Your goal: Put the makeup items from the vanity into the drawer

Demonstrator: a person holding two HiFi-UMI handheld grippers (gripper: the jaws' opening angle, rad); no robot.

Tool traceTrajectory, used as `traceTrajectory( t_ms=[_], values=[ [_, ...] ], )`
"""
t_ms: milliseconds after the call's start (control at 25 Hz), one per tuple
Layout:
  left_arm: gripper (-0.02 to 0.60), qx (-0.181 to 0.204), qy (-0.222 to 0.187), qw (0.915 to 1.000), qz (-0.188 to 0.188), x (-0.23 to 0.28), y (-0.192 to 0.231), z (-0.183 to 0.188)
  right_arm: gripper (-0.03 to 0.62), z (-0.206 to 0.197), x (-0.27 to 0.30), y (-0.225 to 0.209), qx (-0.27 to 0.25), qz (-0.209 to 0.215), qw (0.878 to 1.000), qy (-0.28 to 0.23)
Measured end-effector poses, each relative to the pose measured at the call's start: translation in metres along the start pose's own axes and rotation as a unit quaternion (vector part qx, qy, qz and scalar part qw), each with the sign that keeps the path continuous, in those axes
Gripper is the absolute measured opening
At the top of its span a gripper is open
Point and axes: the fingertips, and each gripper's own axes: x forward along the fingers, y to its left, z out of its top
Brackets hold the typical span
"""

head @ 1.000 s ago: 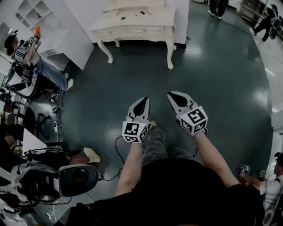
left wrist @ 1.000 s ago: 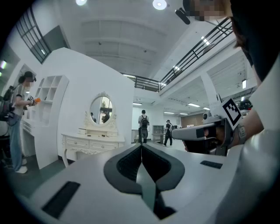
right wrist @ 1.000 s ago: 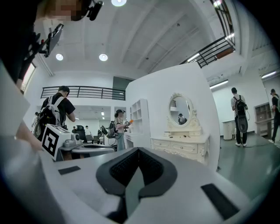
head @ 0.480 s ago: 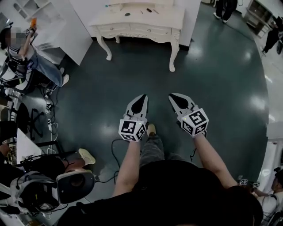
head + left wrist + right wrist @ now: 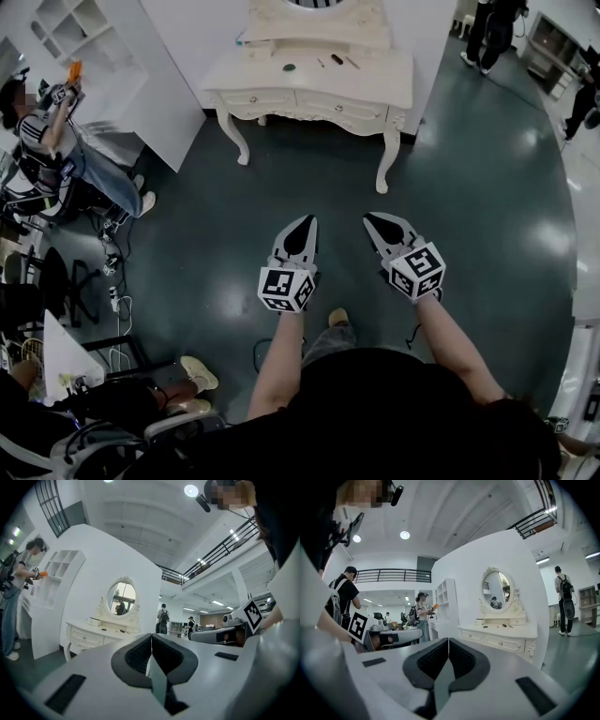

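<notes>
Left claw (image 5: pixel 304 221), right claw (image 5: pixel 371 218) both closed, empty; makeup (image 5: pixel 336 60) near counter (image 5: pixel 384 86) back edge looks light, slippery, pinch mid-body

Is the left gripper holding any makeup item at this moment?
No, the left gripper is shut, with nothing between its jaws.

Small dark makeup items (image 5: pixel 336 59) atop white vanity (image 5: pixel 375 86)
</notes>
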Motion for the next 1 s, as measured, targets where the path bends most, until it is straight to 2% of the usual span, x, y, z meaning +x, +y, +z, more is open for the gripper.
traceTrajectory(
  t_ms=[200,440,720,1000],
  values=[
    [0.012,0.010,-0.001,1.0000,0.000,0.030,0.046,0.014,0.023,0.013,0.052,-0.014,0.001,0.007,1.000,-0.011],
    [0.012,0.002,0.008,1.0000,0.005,0.056,0.075,0.011,0.023,0.011,0.090,-0.031,0.003,0.017,1.000,0.002],
    [0.012,-0.004,0.022,0.9996,0.019,0.106,0.114,0.005,0.023,0.016,0.143,-0.084,0.010,0.017,1.000,0.001],
    [0.012,-0.005,0.027,0.9993,0.026,0.187,0.162,0.017,0.023,0.034,0.220,-0.139,0.018,0.048,0.999,0.004]
  ],
)
